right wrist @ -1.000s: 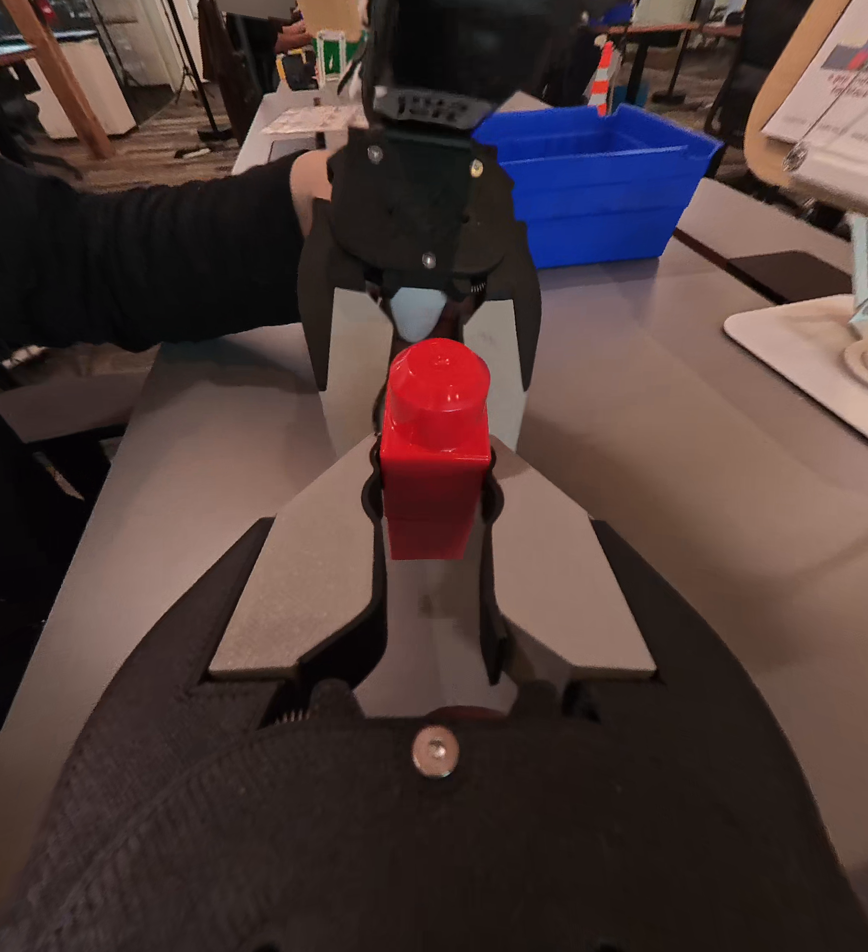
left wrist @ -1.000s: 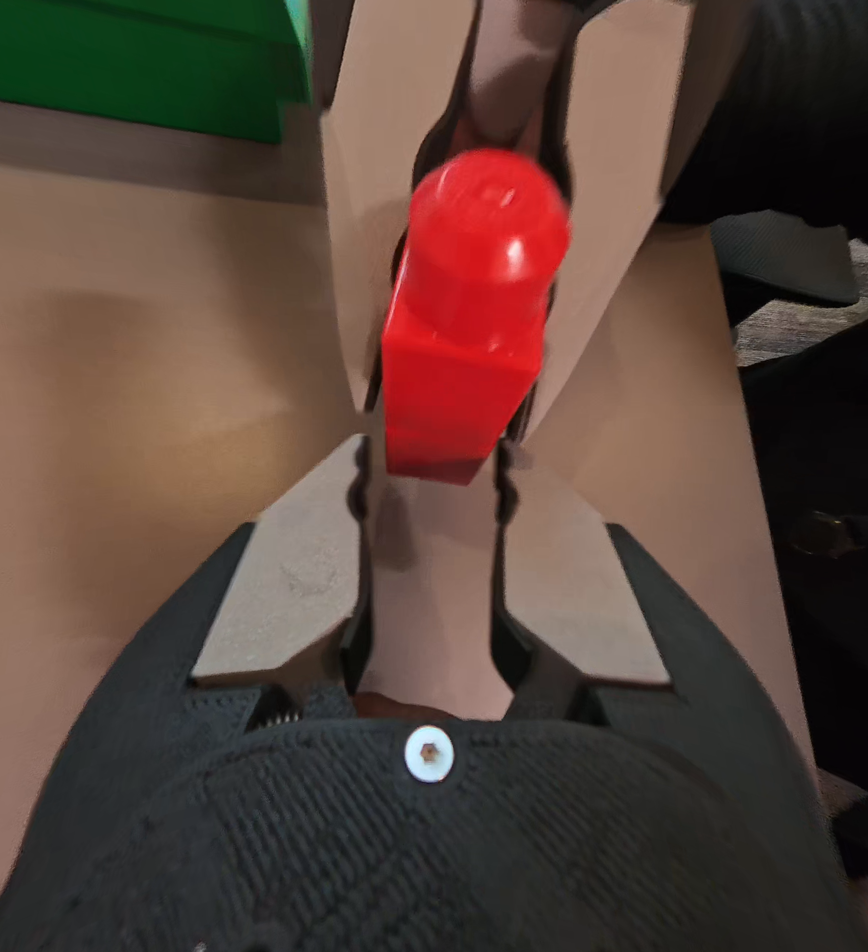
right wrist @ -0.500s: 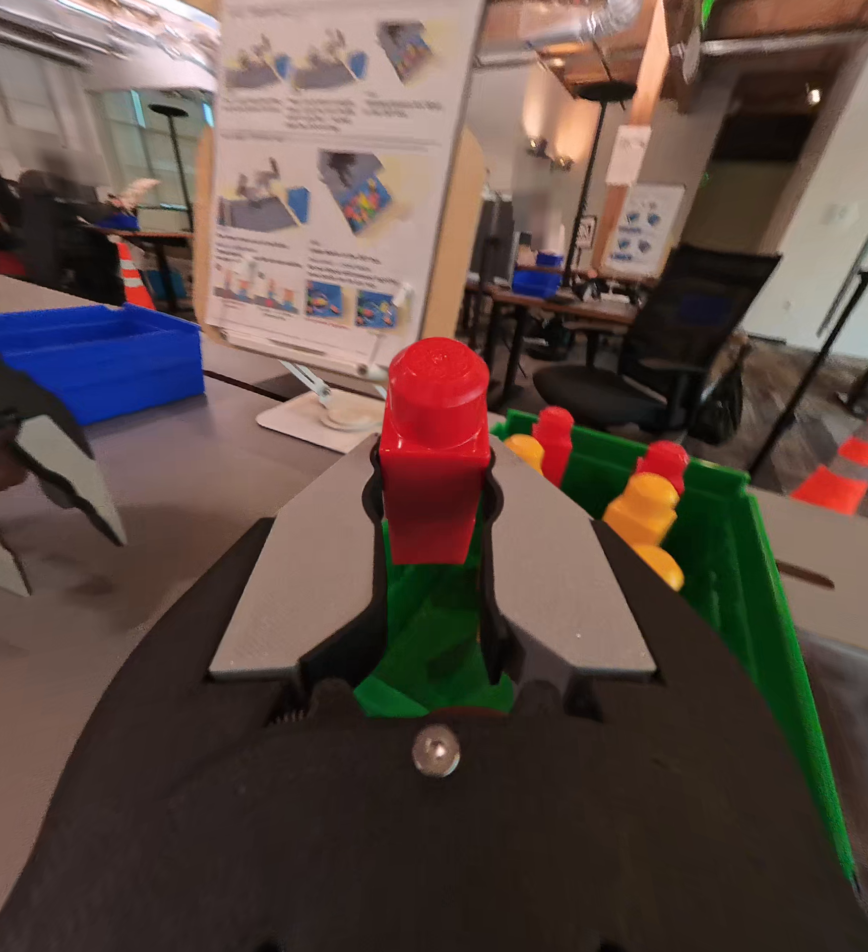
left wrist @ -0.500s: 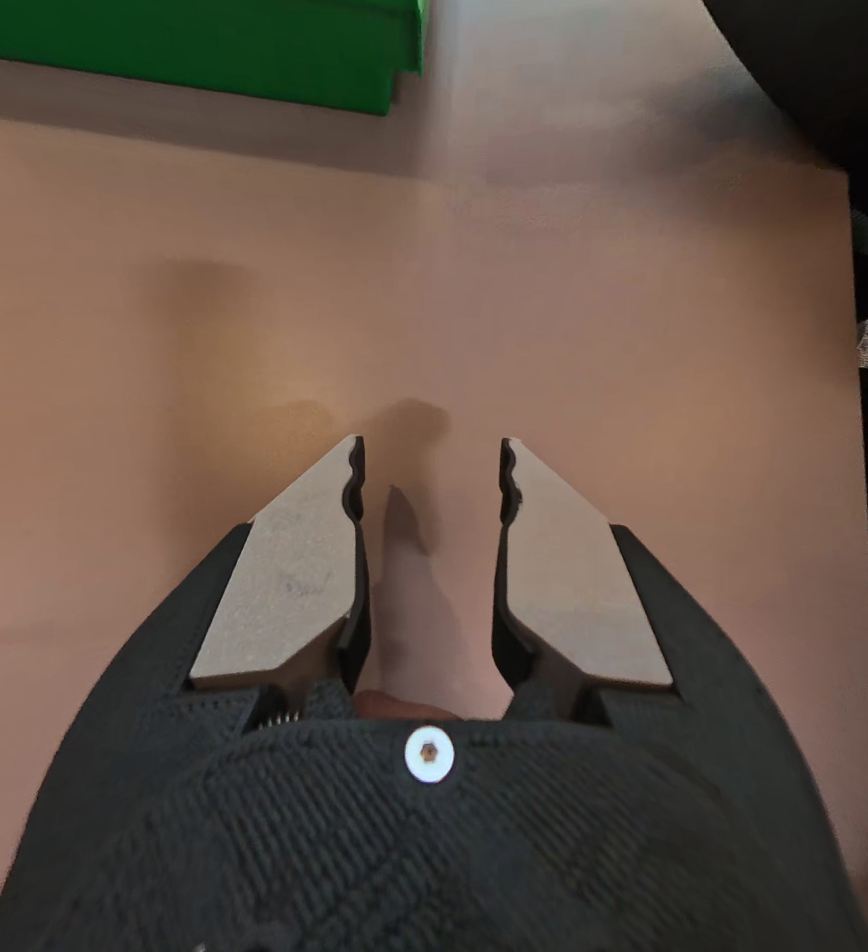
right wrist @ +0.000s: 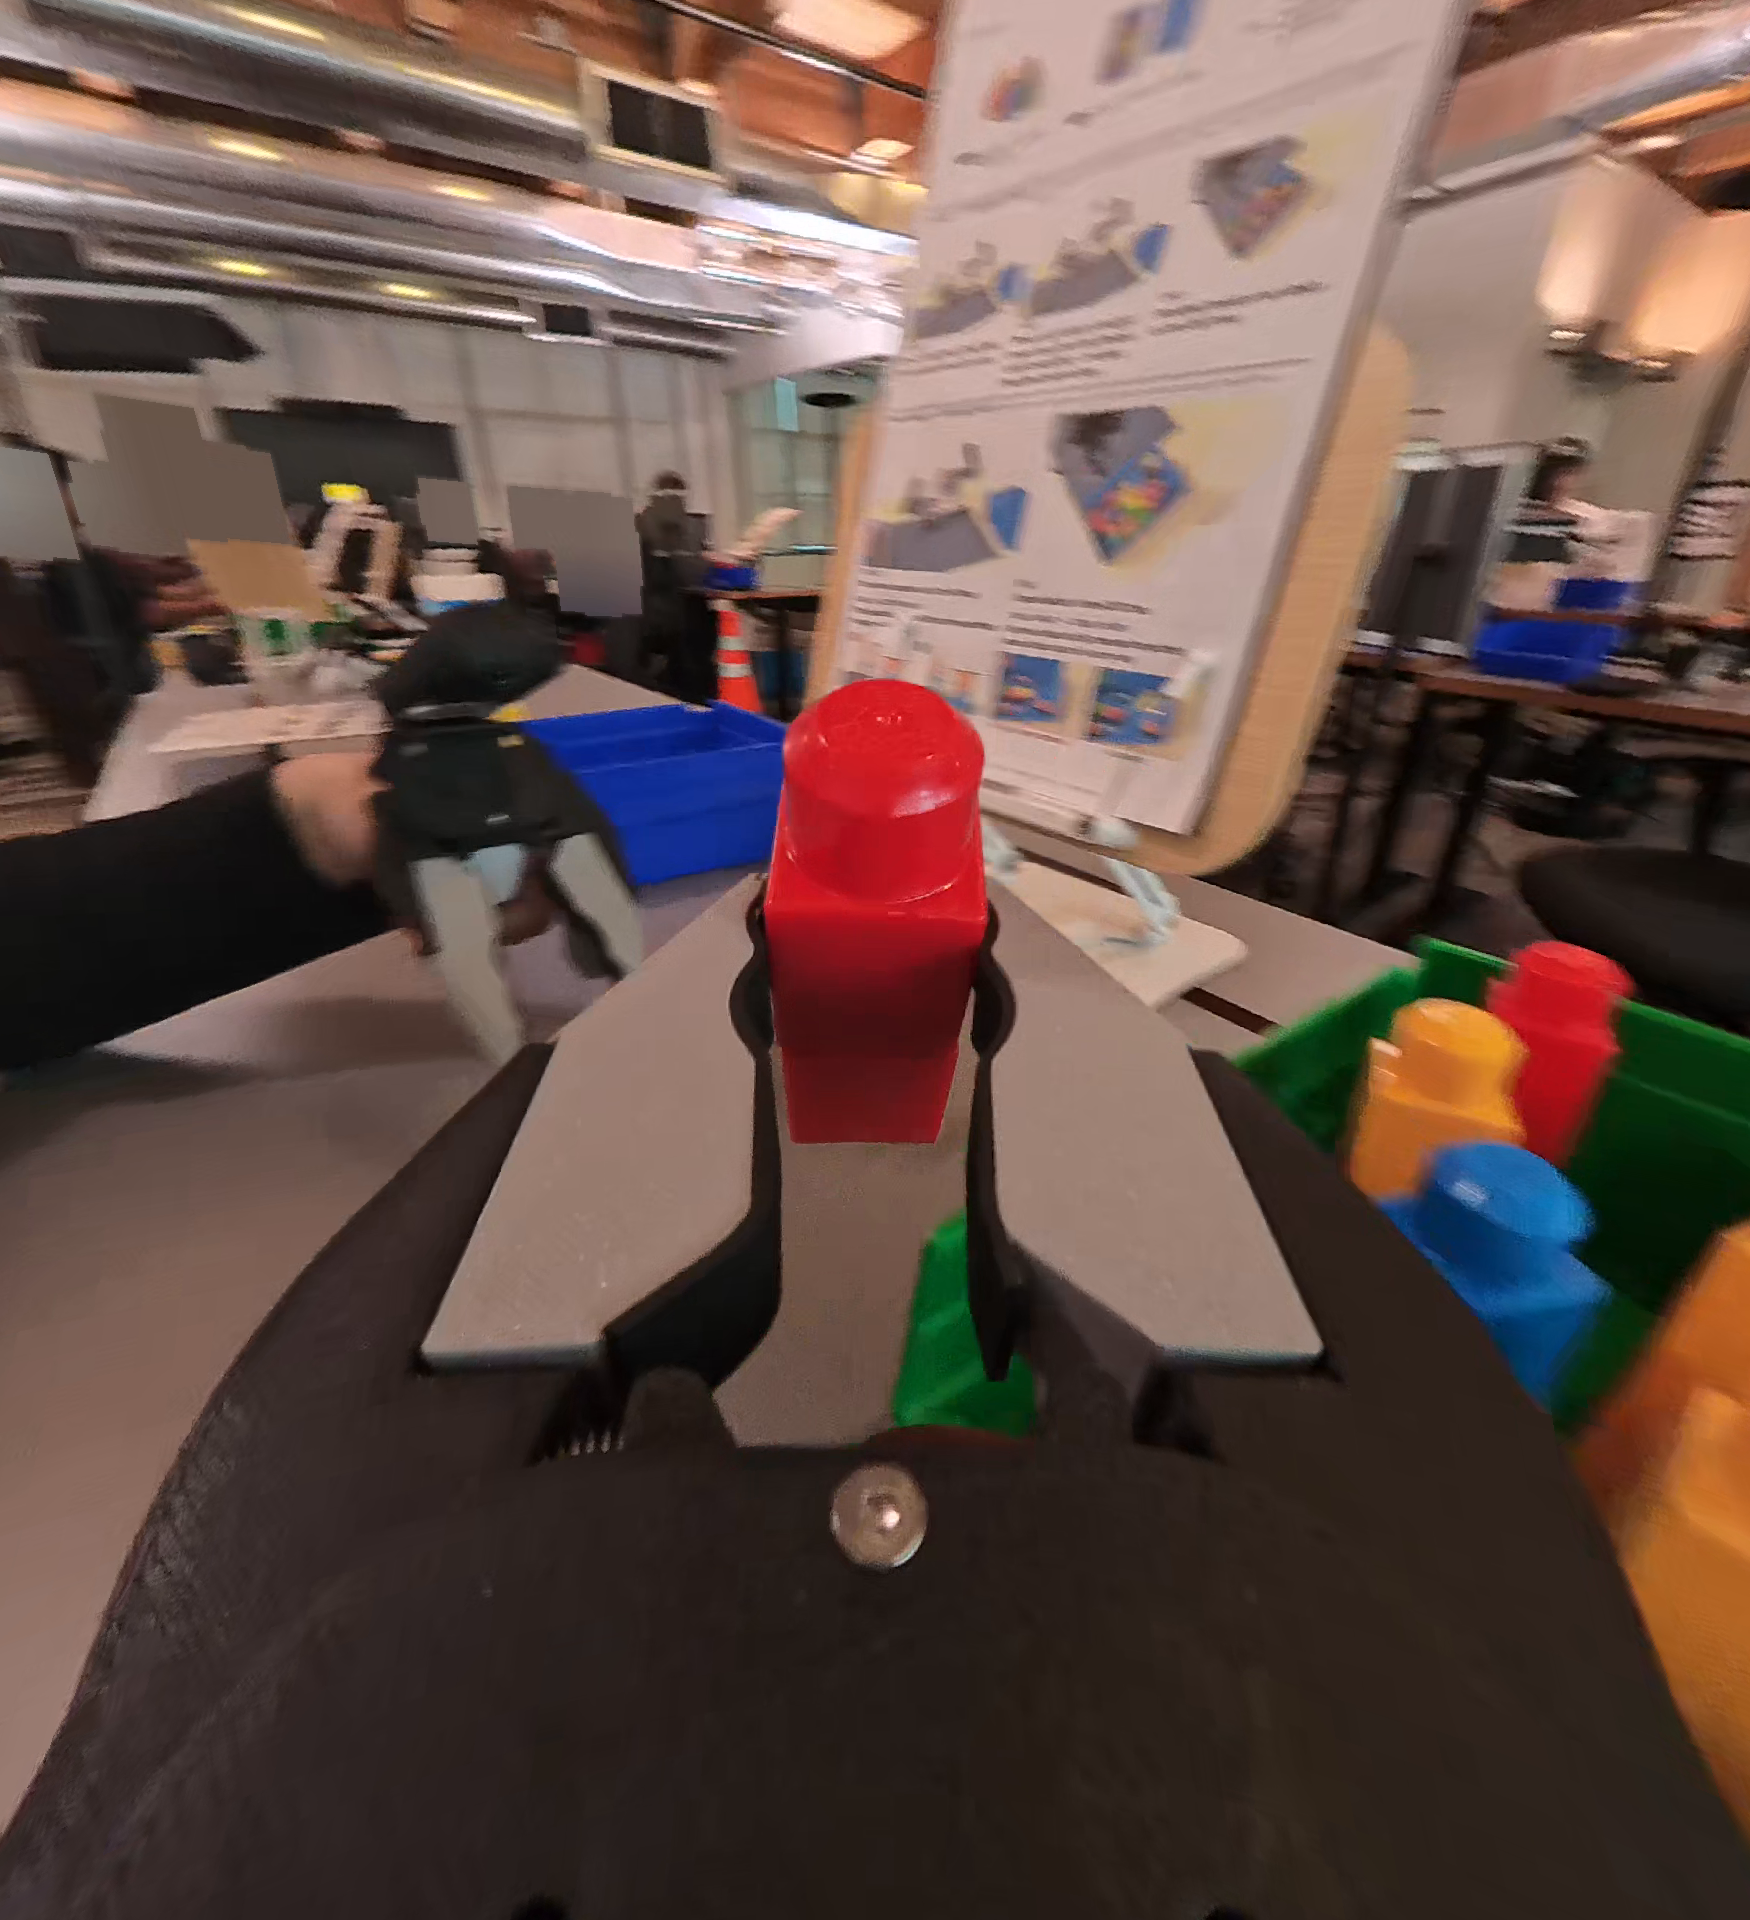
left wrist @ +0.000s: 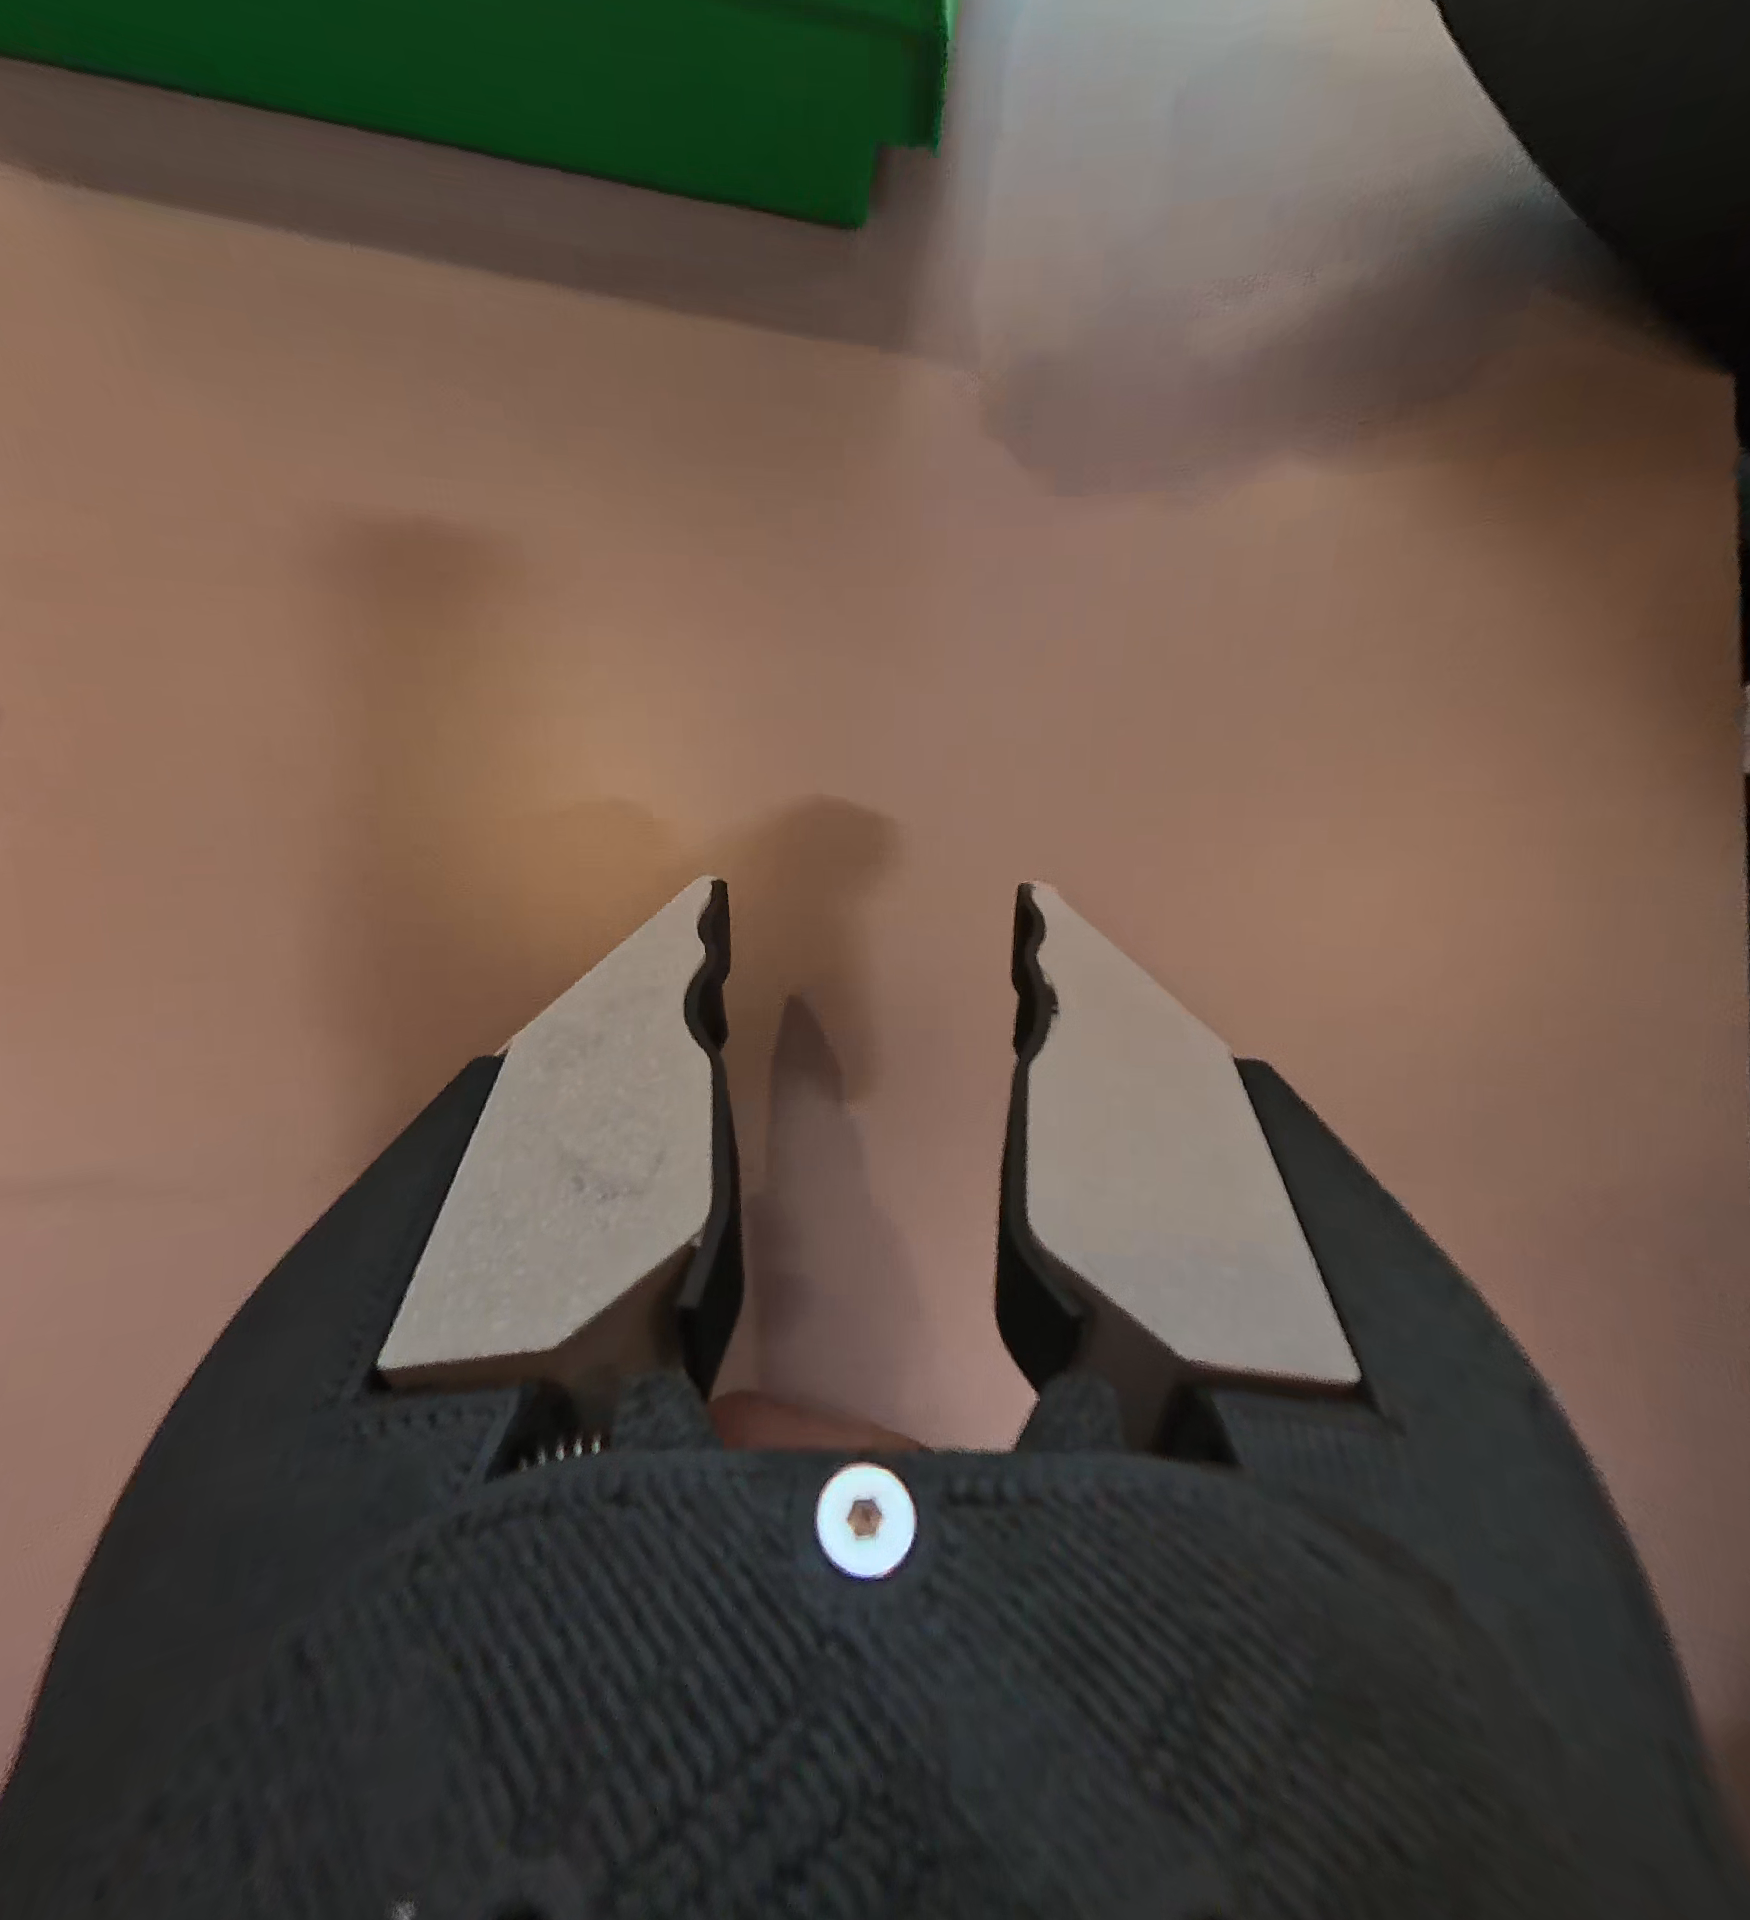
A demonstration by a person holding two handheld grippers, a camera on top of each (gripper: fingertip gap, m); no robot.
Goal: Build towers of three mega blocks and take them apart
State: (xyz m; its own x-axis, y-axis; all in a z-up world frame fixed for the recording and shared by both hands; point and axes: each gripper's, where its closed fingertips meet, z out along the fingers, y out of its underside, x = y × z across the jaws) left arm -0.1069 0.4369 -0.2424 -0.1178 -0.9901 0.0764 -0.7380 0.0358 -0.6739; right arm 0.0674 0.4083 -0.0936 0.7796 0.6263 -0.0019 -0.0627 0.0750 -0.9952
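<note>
Clamping the square body of a red mega block (right wrist: 876,935), the right gripper (right wrist: 876,997) holds it upright, its round stud pointing up and away from the camera, with both dark pads pressed flat against the block's two opposite side walls. Off to the left and farther away, the left gripper (right wrist: 528,935) hangs above the grey table (right wrist: 123,1247) with its fingers spread and nothing between them; its own view shows the same parted fingertips (left wrist: 710,935) over bare tabletop (left wrist: 331,623). At the near right a green bin (right wrist: 1681,1122) holds loose blocks: an orange block (right wrist: 1432,1081), another red one (right wrist: 1567,1008) behind it, a blue block (right wrist: 1505,1236) nearer, and larger orange pieces blurred at the edge. A blue tray (right wrist: 663,779) sits at the far side of the table, beside a standing instruction board (right wrist: 1110,416). Judging by its look, the block is a hollow, rigid plastic shell, light and glossy, so it could slip if pinched on the rounded stud; the flat side walls, low on the body, give the surest hold and leave the stud and the open underside free for mating with another block.
</note>
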